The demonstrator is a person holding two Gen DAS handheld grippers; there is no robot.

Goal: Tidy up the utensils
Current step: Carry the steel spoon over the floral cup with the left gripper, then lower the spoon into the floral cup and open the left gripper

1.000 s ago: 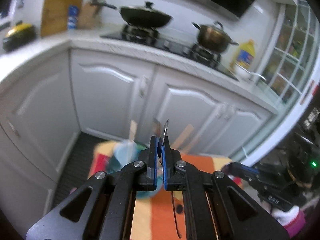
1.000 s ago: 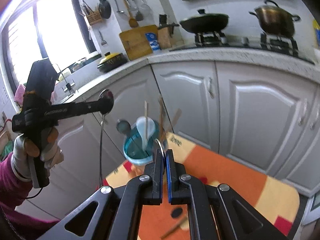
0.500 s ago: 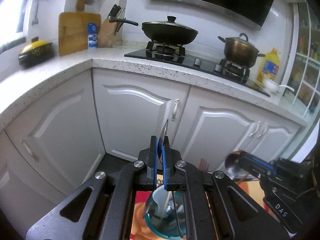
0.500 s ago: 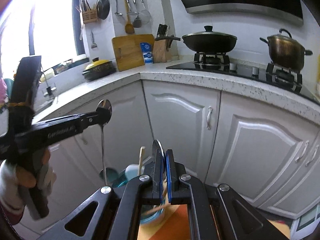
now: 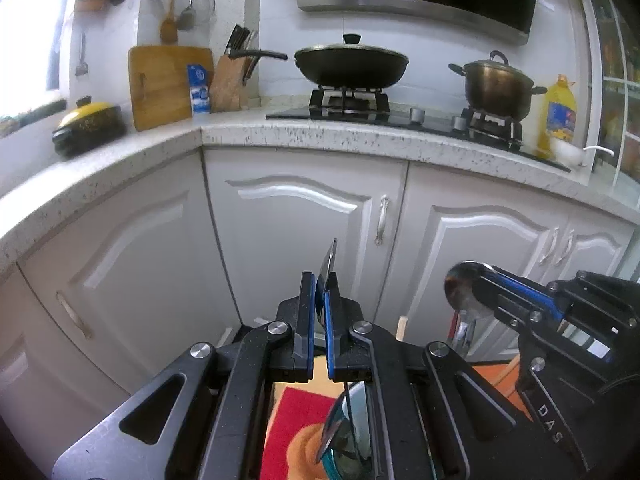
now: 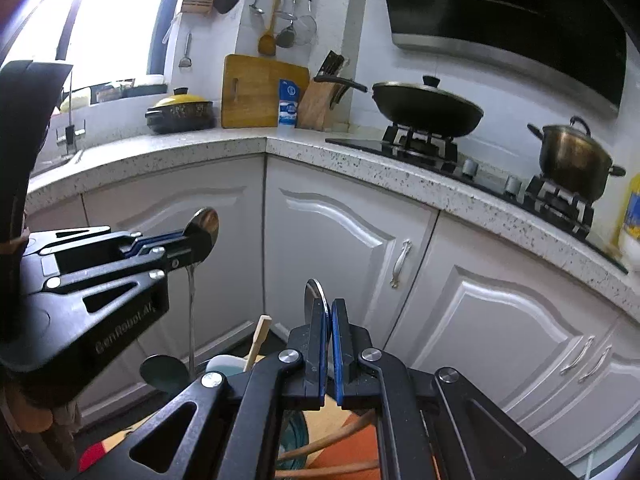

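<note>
My left gripper (image 5: 318,296) is shut on a steel spoon (image 5: 329,258); its bowl sticks up between the pads and its handle hangs down below. In the right wrist view this gripper (image 6: 188,244) holds the spoon (image 6: 204,226) by the bowl, with the handle (image 6: 191,320) hanging straight down. My right gripper (image 6: 329,316) is shut on a second steel spoon (image 6: 314,298), also seen in the left wrist view (image 5: 460,290). A blue holder cup (image 5: 344,432) with wooden utensils (image 6: 258,338) stands below both grippers on a red and orange mat (image 5: 288,420).
White cabinet doors (image 5: 304,240) stand straight ahead under a speckled counter (image 5: 320,138). On it are a wok (image 5: 352,64), a pot (image 5: 496,84), a knife block (image 5: 232,84), a cutting board (image 5: 164,84) and an oil bottle (image 5: 560,116).
Both grippers have risen and tilted up with their spoons. The cup and mat have dropped to the bottom of both views, and the counter now fills the middle.
</note>
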